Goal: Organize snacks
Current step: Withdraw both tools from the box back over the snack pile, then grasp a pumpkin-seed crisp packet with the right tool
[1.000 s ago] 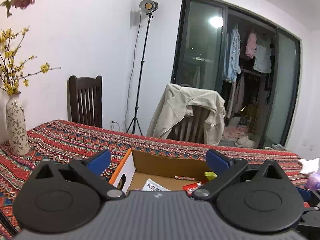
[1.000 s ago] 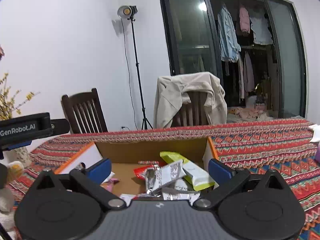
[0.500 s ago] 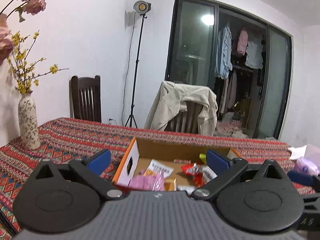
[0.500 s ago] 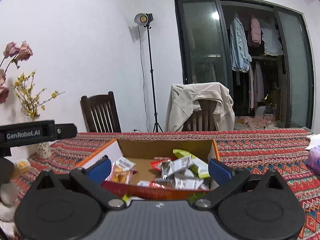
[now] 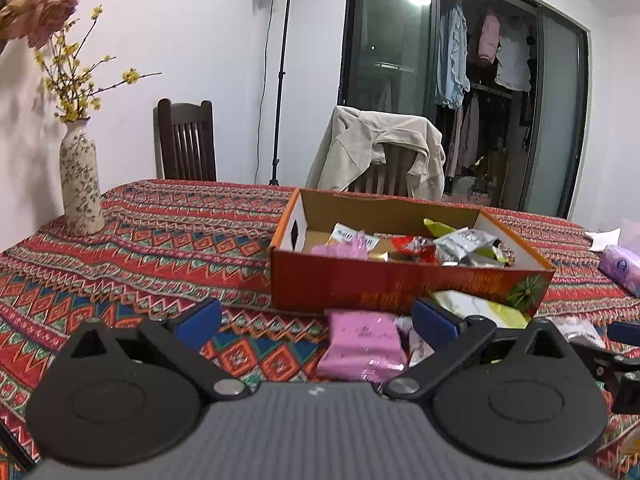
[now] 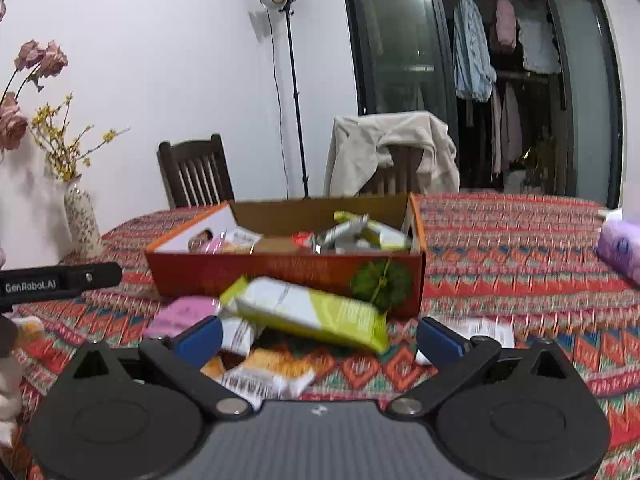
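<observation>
Both my claws, left (image 5: 316, 316) and right (image 6: 318, 334), hang open and empty over loose snacks before the box (image 6: 280, 276); next, I judge, close on the pink packet (image 5: 362, 342).

Left tool (image 5: 316, 316) and right tool (image 6: 318, 334) both level, blue fingertips wide apart, seemingly holding nothing.

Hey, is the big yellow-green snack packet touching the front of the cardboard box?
Cannot tell. In the right wrist view the yellow-green packet overlaps the box front wall, but no gap or contact line shows; the left wrist view hides most of it.
</observation>
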The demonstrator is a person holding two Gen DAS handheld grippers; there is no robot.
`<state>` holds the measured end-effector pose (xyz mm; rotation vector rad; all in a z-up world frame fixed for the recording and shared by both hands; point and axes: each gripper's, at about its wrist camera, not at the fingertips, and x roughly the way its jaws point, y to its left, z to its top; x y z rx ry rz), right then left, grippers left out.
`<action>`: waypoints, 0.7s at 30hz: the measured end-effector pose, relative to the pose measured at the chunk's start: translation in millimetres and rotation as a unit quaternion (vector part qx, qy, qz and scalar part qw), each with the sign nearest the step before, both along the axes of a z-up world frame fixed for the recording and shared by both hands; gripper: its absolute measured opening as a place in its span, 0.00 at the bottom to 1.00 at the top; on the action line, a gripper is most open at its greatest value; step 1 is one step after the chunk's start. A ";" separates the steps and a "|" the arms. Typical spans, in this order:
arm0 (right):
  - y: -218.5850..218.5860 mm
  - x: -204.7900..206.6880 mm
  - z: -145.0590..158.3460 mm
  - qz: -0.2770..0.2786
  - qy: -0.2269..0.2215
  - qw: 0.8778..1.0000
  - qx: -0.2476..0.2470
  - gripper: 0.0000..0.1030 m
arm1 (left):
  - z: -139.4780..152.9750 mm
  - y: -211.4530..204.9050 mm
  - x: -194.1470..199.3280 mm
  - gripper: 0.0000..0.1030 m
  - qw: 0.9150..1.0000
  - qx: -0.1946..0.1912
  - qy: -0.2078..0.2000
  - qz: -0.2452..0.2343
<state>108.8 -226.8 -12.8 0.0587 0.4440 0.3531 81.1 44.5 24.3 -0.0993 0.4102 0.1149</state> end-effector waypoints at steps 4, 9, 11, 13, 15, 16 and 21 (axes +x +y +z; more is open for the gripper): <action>7.2 -8.8 -5.3 0.006 -0.003 1.000 -0.019 1.00 | -4.5 8.7 -4.4 1.00 1.000 -0.002 0.004 0.003; 17.4 -9.1 -6.2 0.017 0.012 0.999 -0.028 1.00 | -14.9 18.0 -0.9 1.00 1.000 -0.006 0.011 0.009; 21.3 -7.4 -7.3 0.016 0.018 0.999 -0.031 1.00 | -22.1 19.8 1.9 1.00 1.000 -0.004 0.013 0.011; 26.5 -5.4 -8.2 0.011 0.023 0.999 -0.041 1.00 | -30.4 21.9 7.1 1.00 1.000 -0.008 0.025 0.014; 30.9 -2.9 -9.4 0.006 0.027 0.998 -0.049 0.99 | -34.5 23.8 10.4 1.00 0.999 -0.017 0.034 0.009; 33.4 -0.8 -9.4 0.005 0.030 0.998 -0.052 0.98 | -34.6 24.0 10.3 1.00 0.999 -0.019 0.031 0.006; 46.6 19.6 -6.0 0.007 0.054 0.998 -0.045 0.86 | -37.8 21.8 10.9 1.00 0.999 -0.015 0.030 0.000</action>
